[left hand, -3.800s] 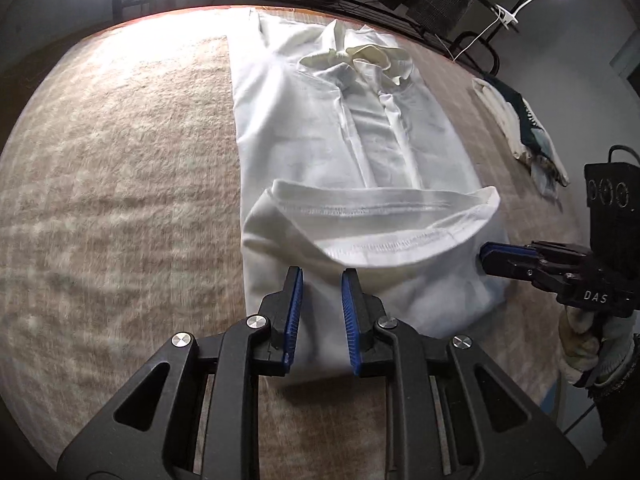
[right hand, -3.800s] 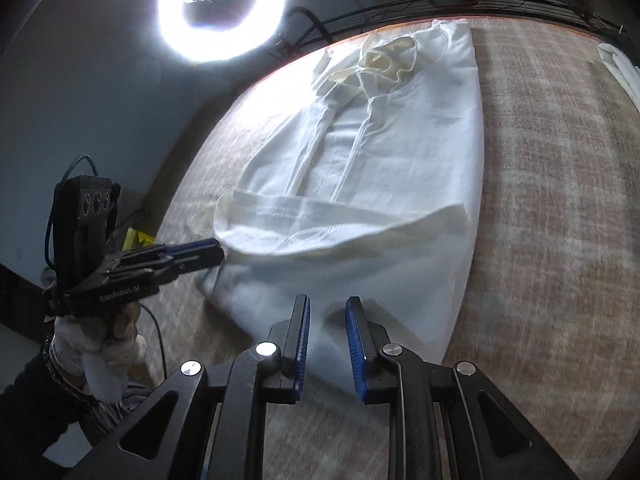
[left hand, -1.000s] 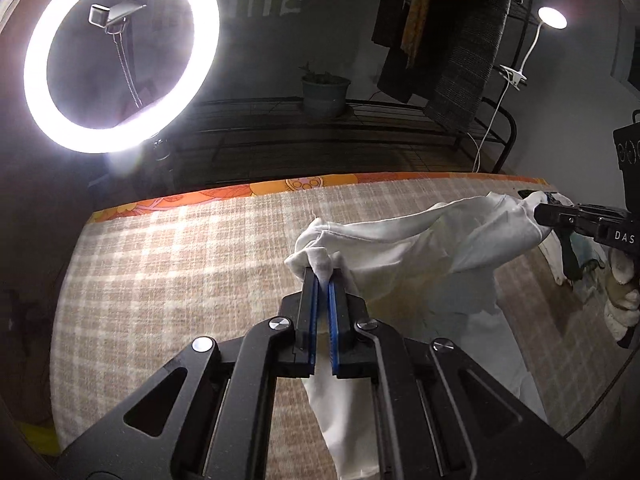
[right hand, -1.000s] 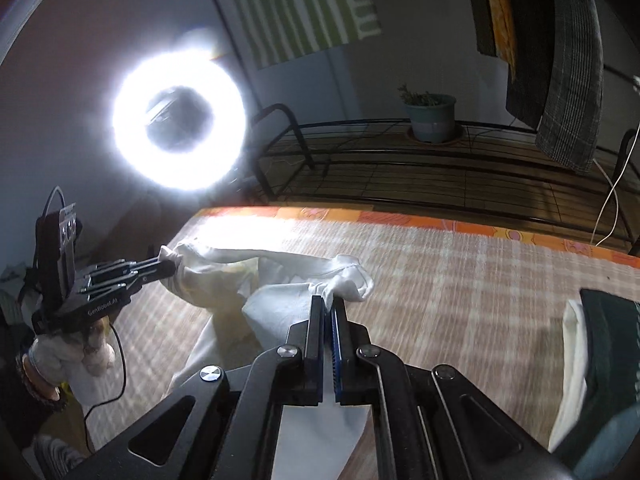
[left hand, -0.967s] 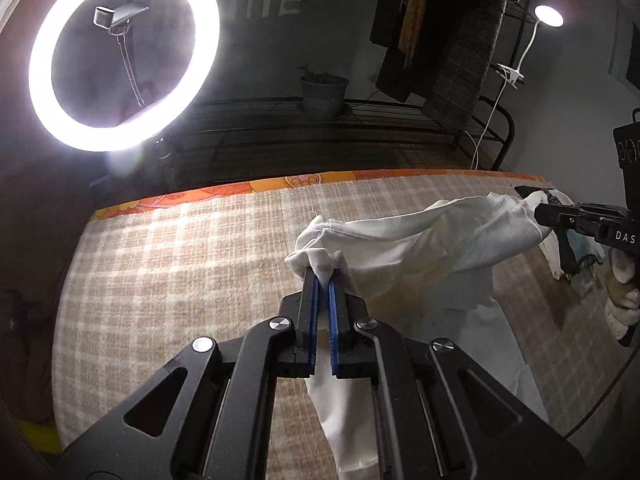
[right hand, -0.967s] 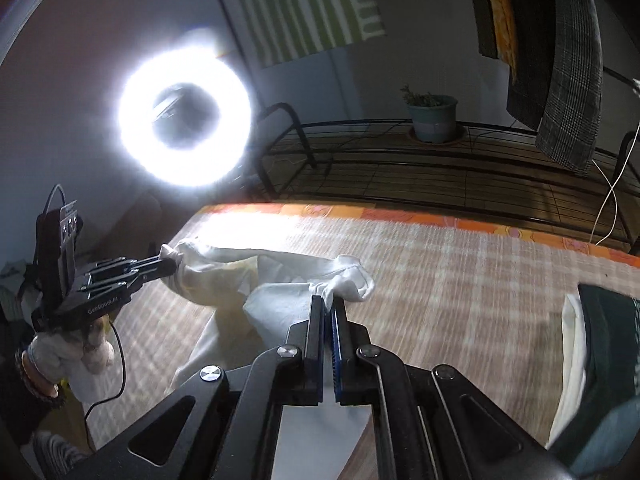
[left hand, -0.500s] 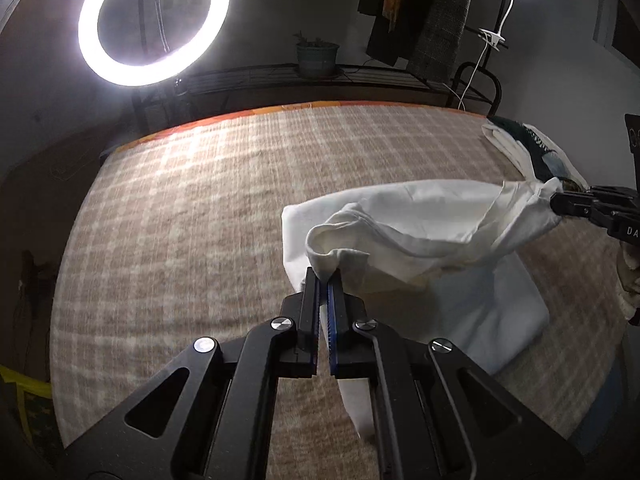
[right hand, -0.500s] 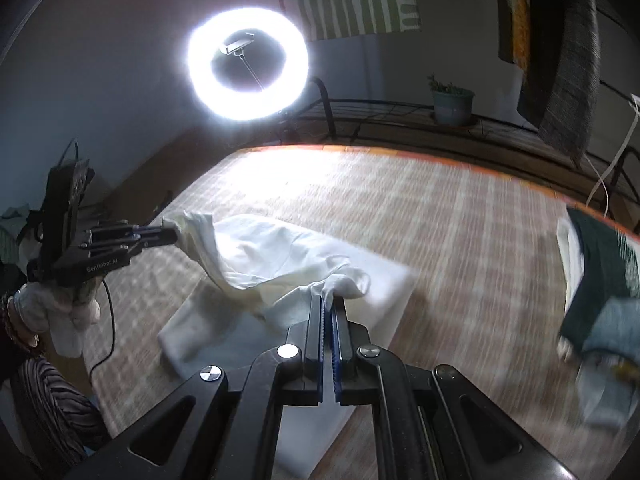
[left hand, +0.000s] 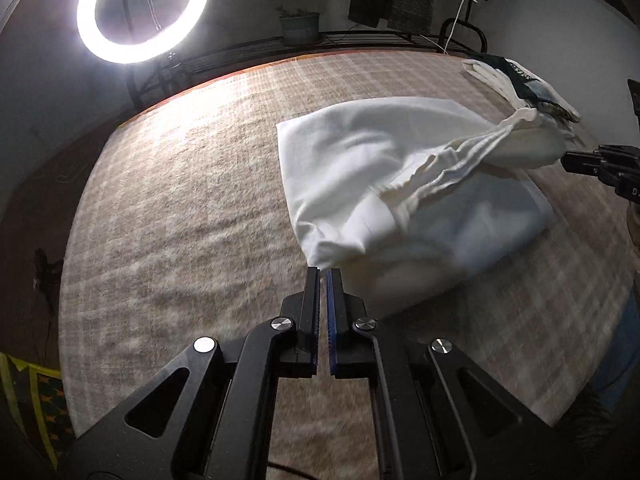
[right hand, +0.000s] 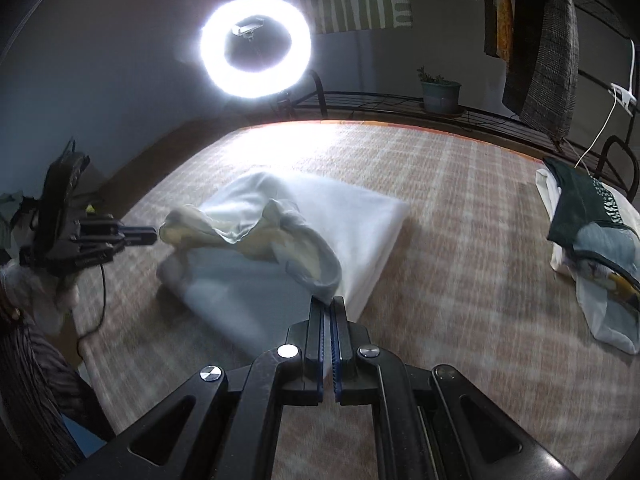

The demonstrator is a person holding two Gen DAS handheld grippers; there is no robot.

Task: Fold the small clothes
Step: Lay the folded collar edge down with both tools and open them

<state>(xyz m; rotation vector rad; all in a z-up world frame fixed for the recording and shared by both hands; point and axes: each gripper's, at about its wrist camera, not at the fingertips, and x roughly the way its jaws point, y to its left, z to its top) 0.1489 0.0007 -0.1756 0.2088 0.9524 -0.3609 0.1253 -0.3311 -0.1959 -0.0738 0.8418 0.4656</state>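
Observation:
A white shirt (left hand: 400,184) lies partly folded on the plaid blanket (left hand: 180,208); it also shows in the right wrist view (right hand: 280,248). My left gripper (left hand: 323,274) is shut on one corner of the shirt's top layer. My right gripper (right hand: 330,302) is shut on the other corner. The top layer hangs stretched between the two grippers, low over the folded lower part. Each gripper shows in the other's view: the right one (left hand: 568,157) at the right edge, the left one (right hand: 154,236) at the left.
A pile of folded clothes (right hand: 592,236) lies at the blanket's right side, also in the left wrist view (left hand: 520,80). A lit ring light (right hand: 256,46) and a metal rack with a plant pot (right hand: 440,96) stand behind the bed.
Both grippers have come down and toward me with the shirt's edge, from held high to low over the blanket. The shirt's lower part now lies flat, folded under the lifted layer.

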